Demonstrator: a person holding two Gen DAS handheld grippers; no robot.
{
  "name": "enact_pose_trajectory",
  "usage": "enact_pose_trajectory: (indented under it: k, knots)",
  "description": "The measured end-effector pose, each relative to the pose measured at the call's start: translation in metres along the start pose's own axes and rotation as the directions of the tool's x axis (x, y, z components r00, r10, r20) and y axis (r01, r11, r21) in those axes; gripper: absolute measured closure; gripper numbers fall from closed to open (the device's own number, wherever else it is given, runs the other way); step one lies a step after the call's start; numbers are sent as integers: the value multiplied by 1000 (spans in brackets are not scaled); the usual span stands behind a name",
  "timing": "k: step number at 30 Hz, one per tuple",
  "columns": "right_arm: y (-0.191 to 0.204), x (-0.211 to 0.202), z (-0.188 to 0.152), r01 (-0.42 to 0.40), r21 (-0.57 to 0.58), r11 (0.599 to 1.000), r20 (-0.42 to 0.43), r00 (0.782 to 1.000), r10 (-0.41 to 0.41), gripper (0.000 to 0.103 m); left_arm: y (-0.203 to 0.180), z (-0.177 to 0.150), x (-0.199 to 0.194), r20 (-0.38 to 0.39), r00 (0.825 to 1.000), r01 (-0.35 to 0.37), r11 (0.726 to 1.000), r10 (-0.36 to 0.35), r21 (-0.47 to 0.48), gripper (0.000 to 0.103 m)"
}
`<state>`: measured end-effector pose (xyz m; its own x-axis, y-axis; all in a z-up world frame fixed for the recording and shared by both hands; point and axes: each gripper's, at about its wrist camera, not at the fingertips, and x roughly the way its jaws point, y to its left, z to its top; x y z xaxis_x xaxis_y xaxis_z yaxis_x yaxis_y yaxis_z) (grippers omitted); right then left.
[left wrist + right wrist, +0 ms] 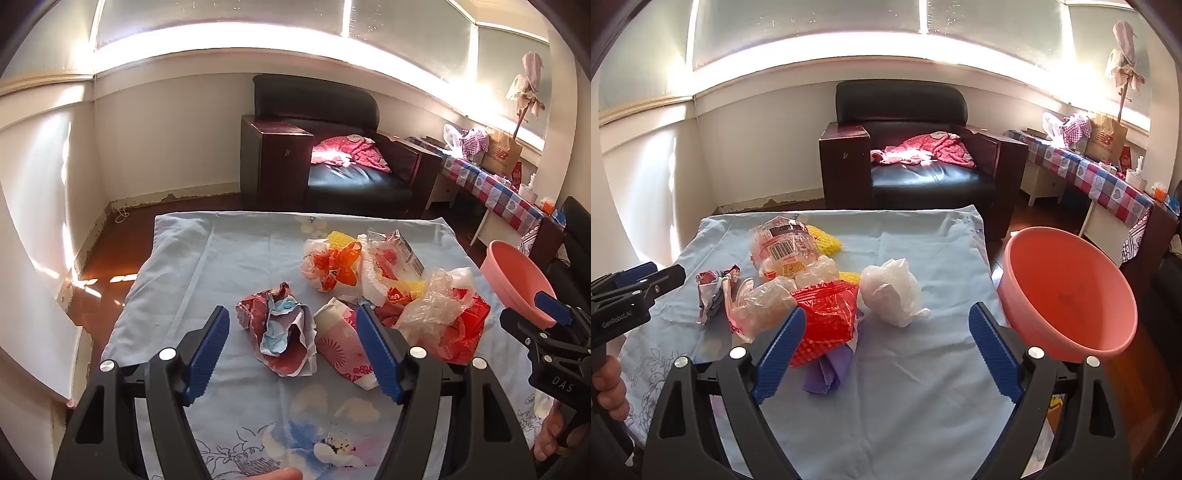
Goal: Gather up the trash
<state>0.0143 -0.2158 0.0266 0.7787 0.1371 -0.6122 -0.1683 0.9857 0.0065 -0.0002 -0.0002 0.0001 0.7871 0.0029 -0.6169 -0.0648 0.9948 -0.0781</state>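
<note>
Trash lies on a table under a light blue cloth (207,266). In the left wrist view my left gripper (293,325) is open, its jaws standing either side of a crumpled red and blue wrapper (280,332) and a pink paper cup (341,343). Behind are an orange and white bag (328,264), a clear plastic packet (391,254) and a red bag (461,328). In the right wrist view my right gripper (886,321) is open above the cloth, near a white plastic bag (892,291), the red bag (827,321) and a purple scrap (829,373). A pink basin (1067,291) sits at the right.
A black armchair (905,147) with a pink cloth on its seat stands behind the table. A side table with a checked cloth (1108,177) and bags runs along the right wall. Wooden floor shows to the left of the table in the left wrist view (110,258).
</note>
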Motion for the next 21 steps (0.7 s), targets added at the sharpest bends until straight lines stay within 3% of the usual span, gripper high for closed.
enact_pose_trajectory:
  k: [10, 21]
  knots:
    - [-1, -1, 3, 13, 10, 1000, 15, 1000, -13, 13, 3, 5, 2, -3, 1000, 2, 1000, -2, -7, 33]
    - [-11, -24, 7, 69, 51, 996, 159, 984, -76, 13, 4, 9, -4, 17, 1000, -9, 1000, 9, -9, 33]
